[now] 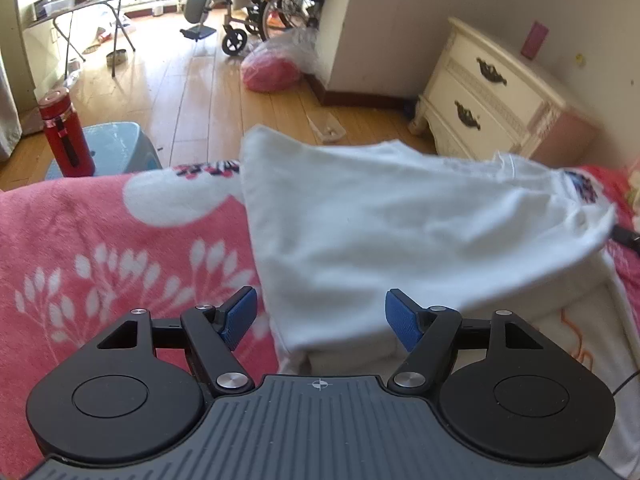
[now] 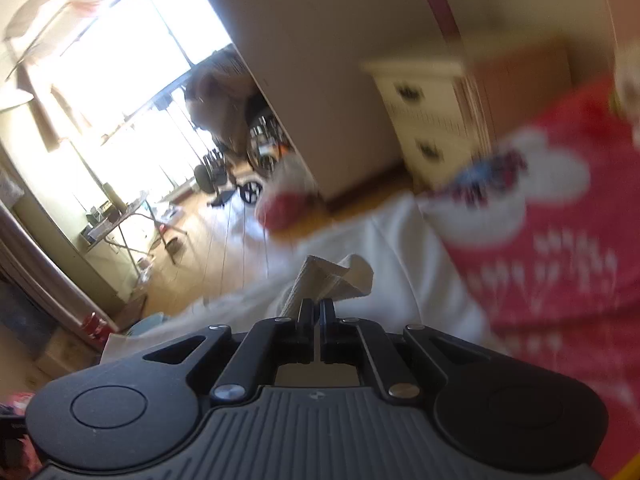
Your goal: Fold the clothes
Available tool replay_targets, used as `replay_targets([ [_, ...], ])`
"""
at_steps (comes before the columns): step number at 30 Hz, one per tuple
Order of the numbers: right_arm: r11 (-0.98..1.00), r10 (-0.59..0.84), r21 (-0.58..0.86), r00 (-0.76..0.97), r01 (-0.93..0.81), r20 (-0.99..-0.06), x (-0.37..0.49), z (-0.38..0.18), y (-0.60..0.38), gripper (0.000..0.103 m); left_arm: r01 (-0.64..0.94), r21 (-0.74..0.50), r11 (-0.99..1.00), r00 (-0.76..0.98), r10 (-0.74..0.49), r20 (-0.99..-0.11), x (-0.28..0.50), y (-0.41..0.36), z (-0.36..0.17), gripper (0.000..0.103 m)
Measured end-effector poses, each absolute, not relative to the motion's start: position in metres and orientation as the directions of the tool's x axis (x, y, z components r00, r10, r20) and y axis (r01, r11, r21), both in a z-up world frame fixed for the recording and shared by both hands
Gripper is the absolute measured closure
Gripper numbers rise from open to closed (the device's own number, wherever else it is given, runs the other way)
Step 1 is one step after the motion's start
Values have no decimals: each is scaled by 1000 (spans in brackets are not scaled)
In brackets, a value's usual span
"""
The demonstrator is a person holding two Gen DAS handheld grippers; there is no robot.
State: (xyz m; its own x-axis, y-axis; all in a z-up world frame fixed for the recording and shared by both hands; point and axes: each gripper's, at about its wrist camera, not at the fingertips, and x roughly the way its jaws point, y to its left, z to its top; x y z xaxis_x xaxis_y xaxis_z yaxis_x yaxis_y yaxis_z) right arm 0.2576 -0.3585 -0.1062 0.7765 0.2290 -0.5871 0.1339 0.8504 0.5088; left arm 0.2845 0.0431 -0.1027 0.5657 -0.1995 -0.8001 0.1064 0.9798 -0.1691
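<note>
A white garment (image 1: 400, 232) lies partly lifted over a pink floral blanket (image 1: 100, 264) on the bed. Its right side is pulled up and stretched toward the right edge of the left wrist view. My left gripper (image 1: 320, 318) stands open just above the garment's near folded edge, with its blue pads (image 1: 240, 316) apart and not pressing on the cloth. In the tilted, blurred right wrist view, my right gripper (image 2: 318, 306) is shut on a ribbed hem of the white garment (image 2: 332, 280), which bunches up past the fingertips.
A cream bedside cabinet (image 1: 488, 96) stands beyond the bed at the right. A red bottle (image 1: 66, 132) rests on a blue stool (image 1: 116, 148) at the left. A wheelchair (image 1: 256, 12), a pink bag (image 1: 272, 68) and a folding table (image 1: 84, 8) occupy the wooden floor.
</note>
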Motion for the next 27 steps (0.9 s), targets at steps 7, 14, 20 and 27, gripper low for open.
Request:
replay_targets([
  [7,636,320,732,779,246,-539,244,-143,-402,64,123,-153,981,544,-195,-816,272,36,-111,32],
  [14,733,329,645,719,215,-613,268,-144,-385,61,208,-51,977,567,-163,-808,255,29,-111,32],
  [20,863,276,485,676,138,-683,276,-133,-351,92,245,64,967,600,-100,-794,246,24,-116,34],
  [27,886,224,457,793,77,-567,270,-70,-353,98,195,62,979,599,-69,-798,251,35,-122,38],
])
